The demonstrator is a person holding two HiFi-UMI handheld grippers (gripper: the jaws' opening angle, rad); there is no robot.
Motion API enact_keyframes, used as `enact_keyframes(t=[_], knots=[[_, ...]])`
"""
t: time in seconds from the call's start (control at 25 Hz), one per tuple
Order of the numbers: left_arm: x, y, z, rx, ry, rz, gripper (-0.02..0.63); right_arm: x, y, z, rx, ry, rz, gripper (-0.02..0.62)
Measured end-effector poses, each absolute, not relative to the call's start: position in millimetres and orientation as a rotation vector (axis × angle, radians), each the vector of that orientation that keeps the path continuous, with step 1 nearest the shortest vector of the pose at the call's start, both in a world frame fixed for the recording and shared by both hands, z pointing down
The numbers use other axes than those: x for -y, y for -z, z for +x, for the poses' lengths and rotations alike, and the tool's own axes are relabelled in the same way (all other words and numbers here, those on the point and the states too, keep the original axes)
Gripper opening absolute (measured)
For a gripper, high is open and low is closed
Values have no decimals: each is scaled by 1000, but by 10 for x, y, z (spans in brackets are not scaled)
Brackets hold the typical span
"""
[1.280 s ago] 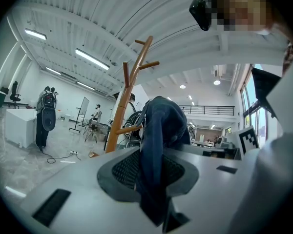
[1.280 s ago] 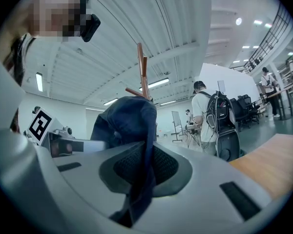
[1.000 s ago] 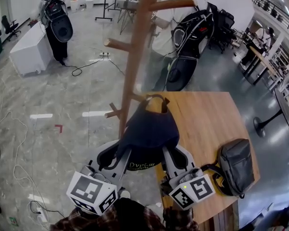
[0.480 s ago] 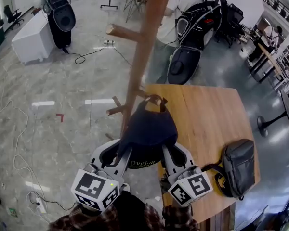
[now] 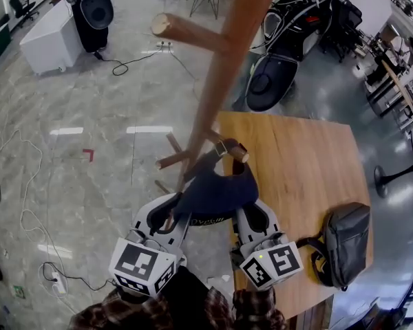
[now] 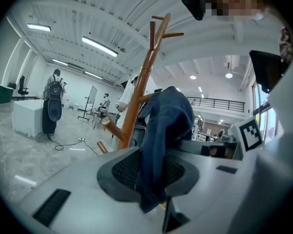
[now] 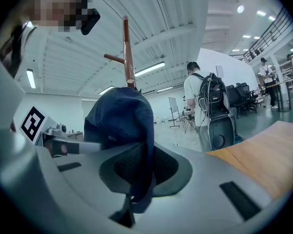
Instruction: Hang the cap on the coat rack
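Head view: the left gripper (image 5: 166, 220) and the right gripper (image 5: 251, 220) are pointing side by side toward the coat rack (image 5: 224, 81), and the dark blue cap (image 5: 217, 188) is stretching between them, just ahead of their marker cubes. Each gripper is pinching one side edge of the cap (jaws closed on the cloth, nothing else between them). The cap's rear strap is lying farthest from the grippers, at the tip of a short lower peg (image 5: 233, 150); whether it is passing over the peg cannot be told. The wooden table (image 5: 303, 157) is extending to the right of the right gripper, and a grey bag (image 5: 345, 243) is resting on it, well apart from the cap

Left gripper view: the left gripper (image 6: 151, 182) is clamping a fold of the cap (image 6: 166, 126), which is rising in front of the jaws, with the coat rack (image 6: 136, 99) standing beyond it

Right gripper view: the right gripper (image 7: 136, 179) is clamping the cap (image 7: 122, 123); the coat rack (image 7: 128, 52) is showing above the cap, the table (image 7: 271, 150) is lying to the right, and a person (image 7: 202, 101) with a backpack is standing beyond the jaws
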State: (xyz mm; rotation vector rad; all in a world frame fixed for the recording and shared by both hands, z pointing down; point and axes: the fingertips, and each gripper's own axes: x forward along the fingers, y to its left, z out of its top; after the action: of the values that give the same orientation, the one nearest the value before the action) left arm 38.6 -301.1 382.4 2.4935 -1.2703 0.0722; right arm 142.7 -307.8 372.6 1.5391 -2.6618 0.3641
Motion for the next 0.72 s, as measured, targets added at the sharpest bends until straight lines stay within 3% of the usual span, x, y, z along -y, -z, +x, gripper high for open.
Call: enact_keyframes(t=[0.72], knots=[[3489, -4153, 172, 1304, -123, 2439, 86, 3674, -4082, 1174, 2626, -427, 1493, 36]])
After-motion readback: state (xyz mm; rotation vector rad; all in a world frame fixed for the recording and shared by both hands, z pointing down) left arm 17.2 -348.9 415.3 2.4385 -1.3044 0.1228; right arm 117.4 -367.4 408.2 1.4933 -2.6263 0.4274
